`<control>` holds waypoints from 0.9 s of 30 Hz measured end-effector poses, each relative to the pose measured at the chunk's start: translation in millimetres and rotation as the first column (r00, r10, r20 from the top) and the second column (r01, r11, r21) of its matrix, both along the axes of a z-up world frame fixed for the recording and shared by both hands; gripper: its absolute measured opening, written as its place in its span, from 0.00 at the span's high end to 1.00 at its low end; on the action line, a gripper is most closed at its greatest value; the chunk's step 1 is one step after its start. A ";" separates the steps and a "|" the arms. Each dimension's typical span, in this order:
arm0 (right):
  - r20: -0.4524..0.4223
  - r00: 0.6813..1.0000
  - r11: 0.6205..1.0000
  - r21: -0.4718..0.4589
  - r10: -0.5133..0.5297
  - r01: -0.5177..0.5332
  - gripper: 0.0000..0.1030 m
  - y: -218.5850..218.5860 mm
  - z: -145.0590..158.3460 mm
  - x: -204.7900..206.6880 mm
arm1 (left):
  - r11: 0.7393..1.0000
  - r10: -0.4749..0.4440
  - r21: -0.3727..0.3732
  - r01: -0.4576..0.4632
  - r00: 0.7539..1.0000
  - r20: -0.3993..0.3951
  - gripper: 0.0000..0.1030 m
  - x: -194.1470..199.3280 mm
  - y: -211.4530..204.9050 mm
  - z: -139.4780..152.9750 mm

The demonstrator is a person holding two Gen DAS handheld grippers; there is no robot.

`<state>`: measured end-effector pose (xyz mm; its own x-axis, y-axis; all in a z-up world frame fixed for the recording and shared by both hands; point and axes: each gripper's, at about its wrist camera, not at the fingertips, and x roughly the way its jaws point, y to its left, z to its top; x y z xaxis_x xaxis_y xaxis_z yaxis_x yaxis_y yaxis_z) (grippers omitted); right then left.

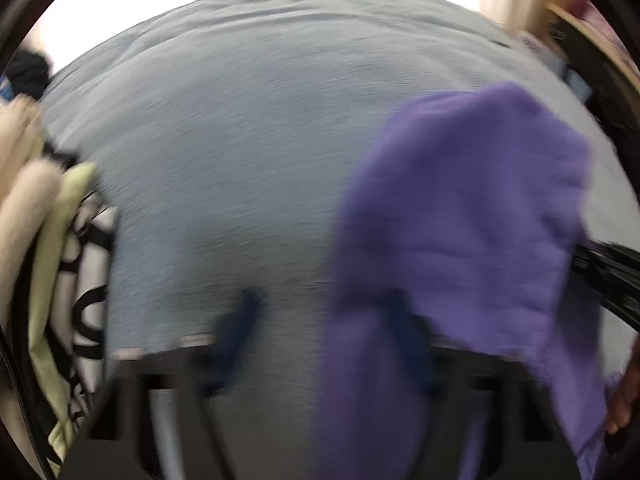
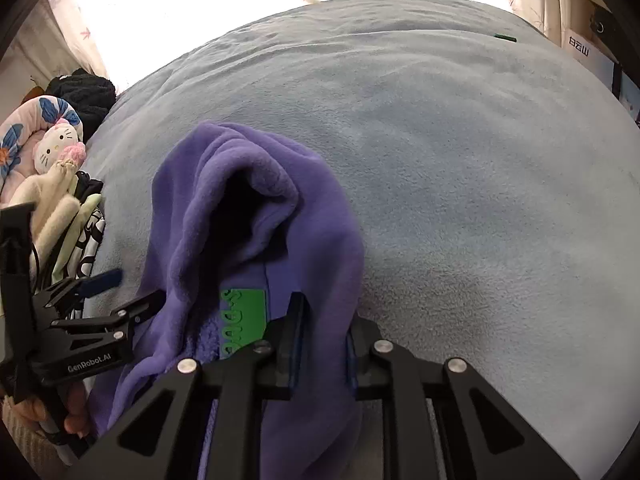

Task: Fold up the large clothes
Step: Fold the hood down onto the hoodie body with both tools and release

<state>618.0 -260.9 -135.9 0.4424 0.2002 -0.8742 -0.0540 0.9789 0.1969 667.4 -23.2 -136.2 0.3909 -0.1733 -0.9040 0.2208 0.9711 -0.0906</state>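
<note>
The purple fleece garment [image 2: 256, 216] — soft, rumpled, with a green label [image 2: 244, 320] — lies bunched on the pale blue plush blanket [image 2: 460, 160]. The right gripper [image 2: 320, 344] is clenched on its fabric. The left gripper [image 1: 320, 320] — marked "GenRobot.AI" — stands spread in its own blurred view, one finger under the fleece.

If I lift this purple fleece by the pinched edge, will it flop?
Probably floppy: the purple fleece drapes in soft folds around the right gripper. Likely light for its size, being thin fleece. Its fuzzy nap may cling to the plush blanket, so dragging could bunch it.
</note>
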 end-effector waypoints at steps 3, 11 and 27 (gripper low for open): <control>0.006 1.000 1.000 -0.009 0.002 -0.002 0.91 2.3 2.5 -1.8 | 0.995 -0.053 0.092 0.049 0.997 0.049 0.95 -9.7 -24.2 6.5; 0.099 0.995 0.993 -0.117 -0.007 0.019 0.95 -13.6 36.7 -33.5 | 0.962 0.031 0.258 -0.084 0.979 0.202 0.98 -31.9 -1.2 39.8; 0.500 0.830 0.936 -0.346 0.249 -0.073 0.92 25.9 154.0 -279.8 | 0.998 0.014 0.052 -0.042 0.898 0.440 0.97 -254.5 72.3 149.8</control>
<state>338.2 -235.0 18.1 0.8364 0.0786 -0.5425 -0.2249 0.9517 -0.2089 412.8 49.1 13.6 0.7543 -0.1083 -0.6475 0.1976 0.9780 0.0665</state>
